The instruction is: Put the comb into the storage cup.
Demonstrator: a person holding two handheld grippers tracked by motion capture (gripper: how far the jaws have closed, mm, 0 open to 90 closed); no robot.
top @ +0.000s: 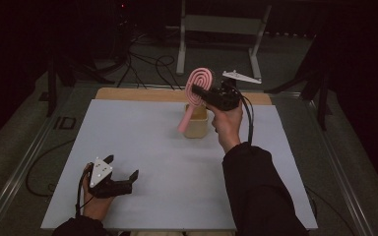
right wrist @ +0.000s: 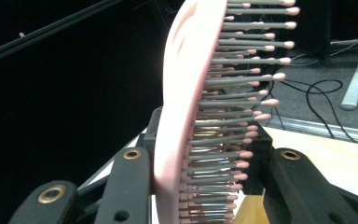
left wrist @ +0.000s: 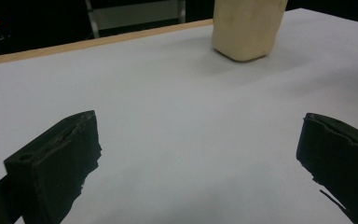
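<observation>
Right gripper, upper centre of the high view: jaws clamped on the head of a pink plastic hairbrush with pink-tipped grey bristles. Brush held up in the air, handle hanging down toward a beige squarish cup on the white tabletop. Whether the handle touches the cup: cannot tell. Left gripper, lower left, low over the tabletop, jaws wide, nothing between them.

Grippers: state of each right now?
Left gripper: open, holding nothing, low over the table.
Right gripper: shut on the pink brush, above the cup.
</observation>
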